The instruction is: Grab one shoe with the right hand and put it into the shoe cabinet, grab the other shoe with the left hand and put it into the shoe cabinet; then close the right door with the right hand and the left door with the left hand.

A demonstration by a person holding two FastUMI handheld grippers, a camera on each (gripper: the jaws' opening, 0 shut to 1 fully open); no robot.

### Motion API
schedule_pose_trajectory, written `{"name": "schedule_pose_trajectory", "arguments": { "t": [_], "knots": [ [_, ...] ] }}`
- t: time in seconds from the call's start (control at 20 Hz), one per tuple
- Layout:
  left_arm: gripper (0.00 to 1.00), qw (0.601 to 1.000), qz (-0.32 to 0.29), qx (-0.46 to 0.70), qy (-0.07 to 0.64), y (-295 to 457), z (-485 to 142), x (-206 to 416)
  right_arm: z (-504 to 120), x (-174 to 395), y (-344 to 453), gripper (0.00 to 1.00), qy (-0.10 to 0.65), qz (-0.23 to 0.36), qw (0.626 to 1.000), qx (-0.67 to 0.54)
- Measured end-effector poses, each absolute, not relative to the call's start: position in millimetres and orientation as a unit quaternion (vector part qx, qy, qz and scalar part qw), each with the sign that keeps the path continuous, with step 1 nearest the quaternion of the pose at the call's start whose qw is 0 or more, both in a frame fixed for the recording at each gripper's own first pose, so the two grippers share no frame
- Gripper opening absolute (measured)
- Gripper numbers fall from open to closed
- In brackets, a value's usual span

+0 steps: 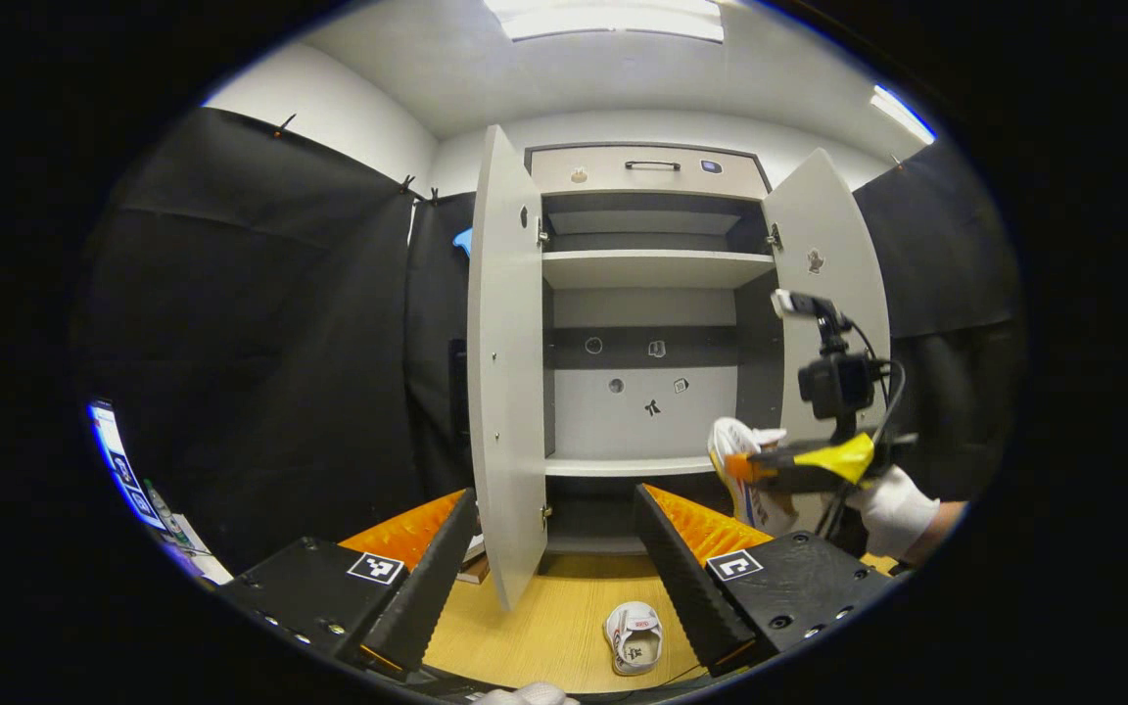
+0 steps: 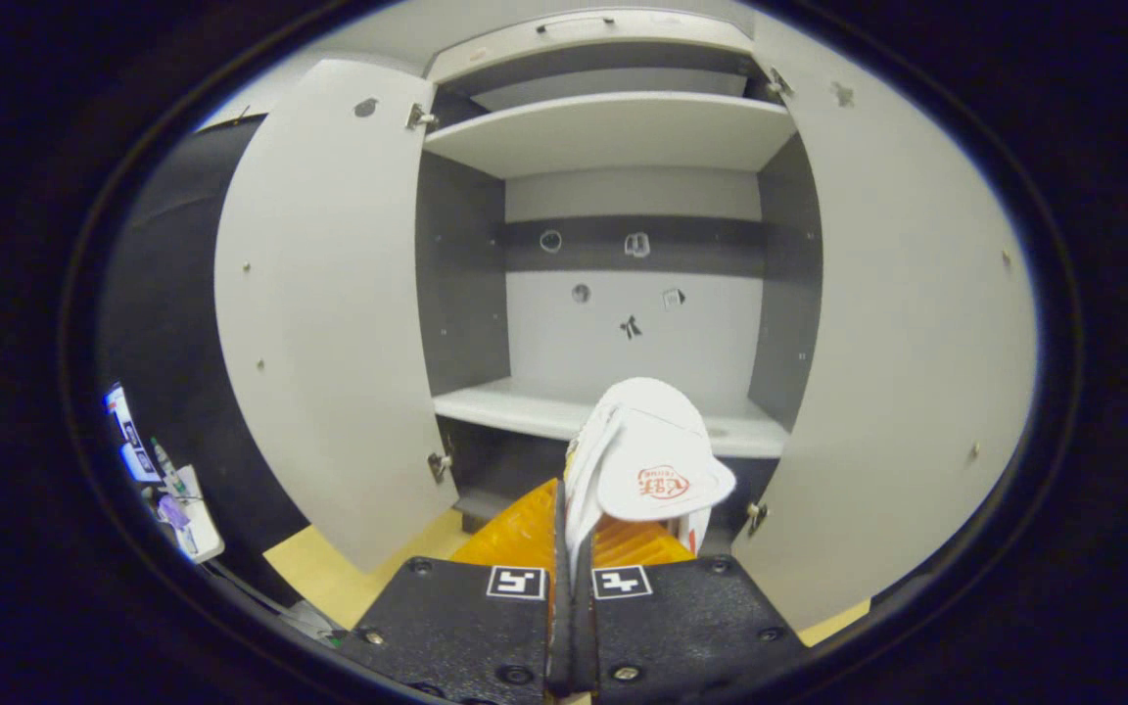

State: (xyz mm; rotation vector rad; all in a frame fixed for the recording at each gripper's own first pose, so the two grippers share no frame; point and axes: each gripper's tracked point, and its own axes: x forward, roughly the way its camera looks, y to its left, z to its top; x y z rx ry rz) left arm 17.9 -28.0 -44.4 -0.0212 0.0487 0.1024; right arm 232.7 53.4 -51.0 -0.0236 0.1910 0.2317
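A pale wooden floor runs up to the open shoe cabinet. One white shoe lies on the boards just before it, toe toward the cabinet. Inside, the lower white shelf and the upper shelf sit bare.

left gripper view: set low and back from the shoe cabinet, facing its open front, wooden floor at 6 o'clock, right gripper at 3 o'clock. right gripper view: nearer, facing the same cabinet interior, tilted slightly upward. shared: both open doors, shelves, back panel.
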Motion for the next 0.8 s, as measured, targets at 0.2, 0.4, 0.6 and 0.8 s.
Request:
{"name": "schedule_pose_trajectory", "arguments": {
  "t": [0.2, 0.4, 0.6, 0.8],
  "knots": [
    [0.96, 0.998, 0.062, -0.013, 0.028, -26.5, -47.8, 21.9, 5.3, 291.3, 50.3, 0.04, 0.055, 0.100, 0.993, -0.021],
    [0.96, 0.997, 0.077, -0.012, 0.020, -25.2, -45.7, 31.3, 22.6, 364.6, 42.9, 0.04, 0.052, 0.069, 0.995, -0.046],
    [0.96, 0.995, 0.092, -0.018, 0.028, -21.3, -50.5, 44.1, -5.8, 444.4, 38.3, 0.04, 0.102, 0.044, 0.992, -0.058],
    [0.96, 0.994, 0.105, -0.010, 0.030, -13.8, -49.9, 52.6, -53.3, 495.4, 16.6, 0.05, 0.170, 0.017, 0.983, -0.074]
  ]
}}
